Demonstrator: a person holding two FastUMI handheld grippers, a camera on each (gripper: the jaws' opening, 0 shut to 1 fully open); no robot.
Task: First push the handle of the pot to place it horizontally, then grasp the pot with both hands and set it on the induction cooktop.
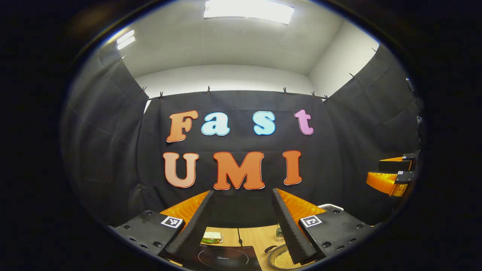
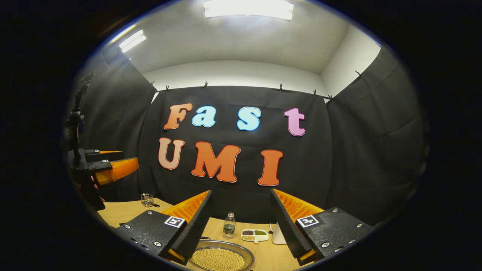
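Wooden worktop (image 2: 263, 256) lies low beneath both raised grippers. Left gripper (image 1: 243, 226) and right gripper (image 2: 241, 226) hold their fingers wide apart, gripping nothing. Just below sits the bean-filled pot (image 2: 220, 258), beside the induction cooktop (image 1: 226, 258). Judging by this, pushing the handle (image 1: 270, 248) hasn't begun; next, descend toward it. Beyond stand a bottle (image 2: 228, 226) and a divided dish (image 2: 255, 235), near the pot's far side.

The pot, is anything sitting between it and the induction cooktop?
Nothing visible: the pot sits right of the induction cooktop with bare table between. The sandwich lies behind the cooktop.
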